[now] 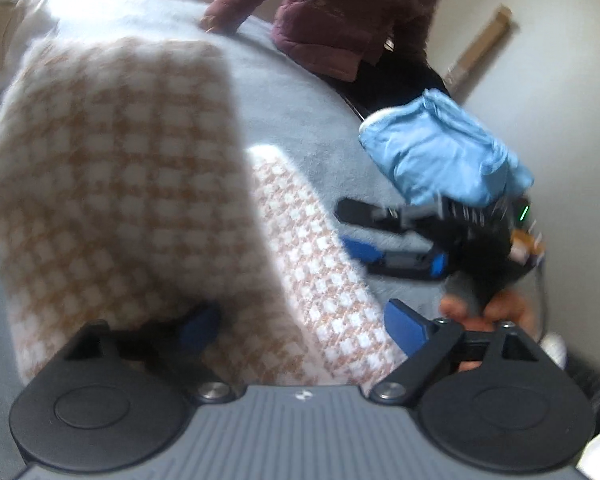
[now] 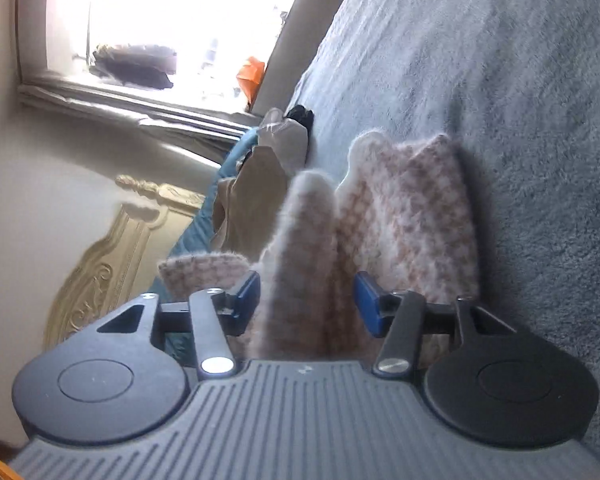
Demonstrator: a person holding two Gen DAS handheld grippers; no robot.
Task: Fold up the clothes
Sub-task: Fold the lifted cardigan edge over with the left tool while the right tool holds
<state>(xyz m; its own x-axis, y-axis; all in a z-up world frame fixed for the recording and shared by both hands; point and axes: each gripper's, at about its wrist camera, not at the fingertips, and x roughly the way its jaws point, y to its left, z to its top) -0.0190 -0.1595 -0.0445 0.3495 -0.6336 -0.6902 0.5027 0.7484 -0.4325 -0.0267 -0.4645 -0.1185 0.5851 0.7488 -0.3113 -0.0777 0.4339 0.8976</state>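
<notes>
Right now the left gripper (image 1: 300, 320) stands wide apart, its blue pads either side of the checked sweater (image 1: 112, 184), which drapes over the left pad; whether it truly grips anything I cannot tell. Across on the right, the right gripper (image 2: 306, 304) is also spread open, a raised ridge of the same sweater (image 2: 404, 216) standing between its pads without being pinched. The garment lies on the grey bedspread (image 1: 296, 112), with a blue garment (image 1: 440, 152) and a seated person (image 1: 340, 12) farther off. With neither pair of jaws closed, the fold could slump flat or bunch unevenly if either tool moves away.
</notes>
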